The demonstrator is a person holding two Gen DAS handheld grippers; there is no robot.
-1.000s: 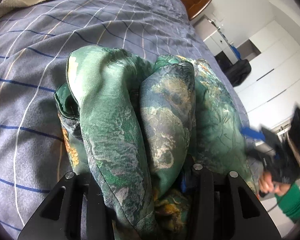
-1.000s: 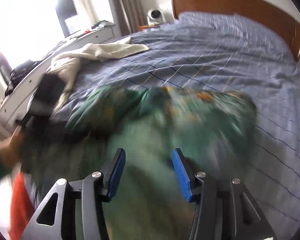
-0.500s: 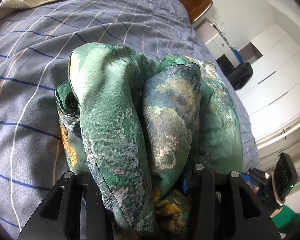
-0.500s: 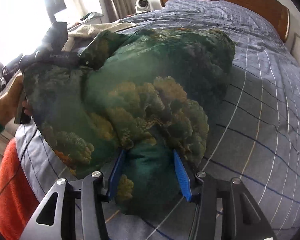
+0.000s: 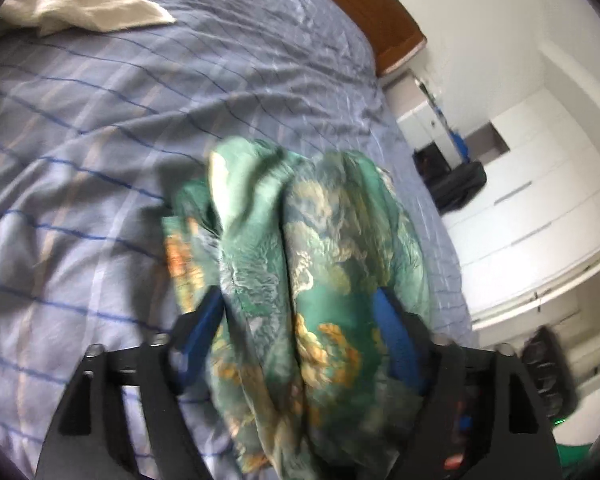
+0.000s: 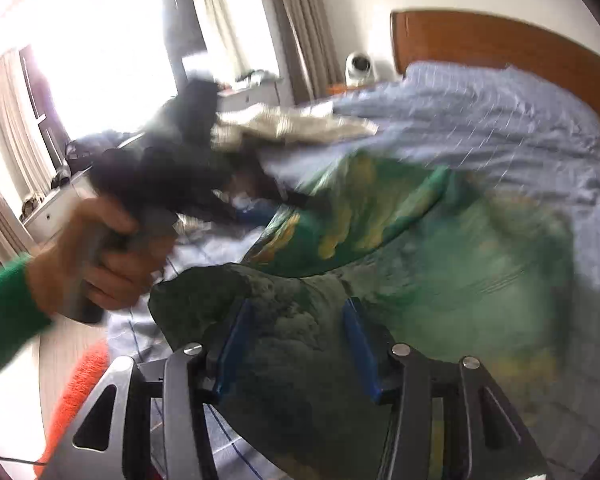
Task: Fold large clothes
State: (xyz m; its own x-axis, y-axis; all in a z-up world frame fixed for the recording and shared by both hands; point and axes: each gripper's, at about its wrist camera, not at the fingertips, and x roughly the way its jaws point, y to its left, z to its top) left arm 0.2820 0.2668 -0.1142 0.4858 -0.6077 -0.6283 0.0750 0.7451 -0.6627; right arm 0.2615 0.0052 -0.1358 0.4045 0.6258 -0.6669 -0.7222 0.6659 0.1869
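Observation:
A green floral garment (image 5: 320, 248) lies bunched on the blue checked bed (image 5: 100, 128). In the left wrist view my left gripper (image 5: 300, 312) has its blue pads wide apart with a fold of the garment lying between them. In the right wrist view the garment (image 6: 440, 248) is blurred by motion. My right gripper (image 6: 296, 332) has its jaws apart around a dark green fold. The left gripper (image 6: 172, 168) and the hand holding it show blurred at the left of that view.
A cream cloth (image 5: 80, 4) lies at the far left of the bed, also in the right wrist view (image 6: 292, 124). The wooden headboard (image 6: 500, 52) is beyond. White wardrobes (image 5: 540, 208) and a black bag (image 5: 460, 184) stand at the bed's right side.
My left gripper has opened: its pads, hidden under cloth before, now stand apart. It has pulled back and the garment looks smaller. My right gripper has lowered the garment towards the bed.

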